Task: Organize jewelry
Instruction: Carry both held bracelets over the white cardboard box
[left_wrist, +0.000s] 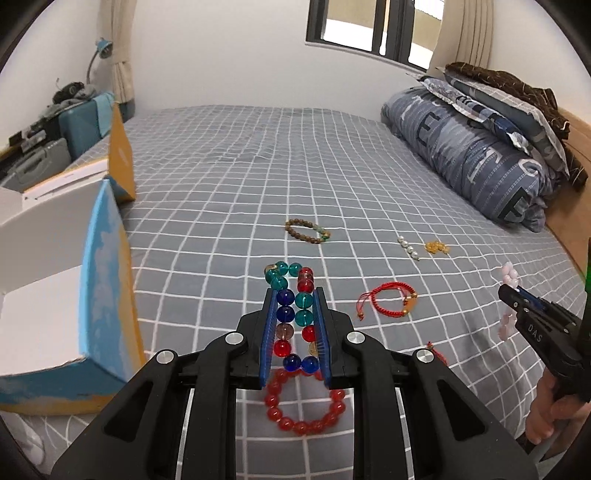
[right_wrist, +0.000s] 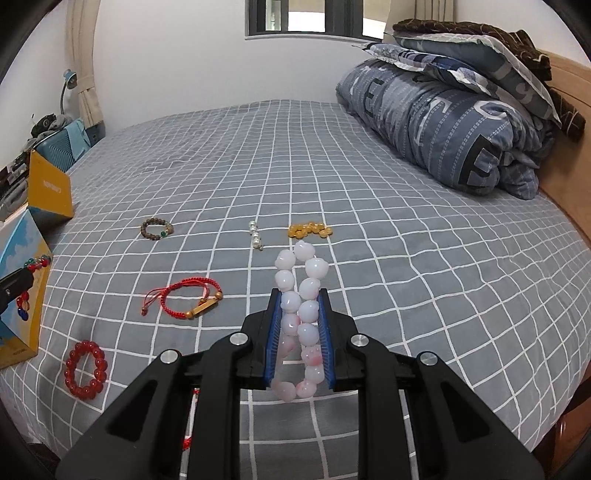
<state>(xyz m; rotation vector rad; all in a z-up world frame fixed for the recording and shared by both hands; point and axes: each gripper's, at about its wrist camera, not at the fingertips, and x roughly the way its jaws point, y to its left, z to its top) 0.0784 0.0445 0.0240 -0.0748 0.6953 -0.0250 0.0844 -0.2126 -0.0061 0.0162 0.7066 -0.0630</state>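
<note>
Both loaded: left hand-held gripper (left_wrist: 295, 295) is pinched narrow on the multicolour glass-bead bracelet (left_wrist: 293, 314), squeezed flat between the blue pads, loop ends sticking out front and back; right hand-held gripper (right_wrist: 300, 295) is clamped the same way on the pale pink bead bracelet (right_wrist: 301, 314). My read: the step is carrying both to the open blue-and-yellow box (left_wrist: 107, 266), left edge of the left view. Do it well by keeping the squeeze constant, since round beads roll on the pads; get the tips over the box's open top before letting go, one hand at a time so they don't collide at the opening. On the grid-pattern bed sheet (right_wrist: 369, 206) are the red bead bracelet (right_wrist: 85, 368) lower left, red cord bracelet (right_wrist: 184, 299), brown wooden-bead bracelet (right_wrist: 157, 229), a short pearl strand (right_wrist: 256, 235) and an amber bead bracelet (right_wrist: 310, 229) mid-frame. Hard to see: the box interior is mostly cut off, so can't tell what's in it; the left gripper hides part of the red bead bracelet in its own view; a small red cord item low in both views is too hidden to identify.
</note>
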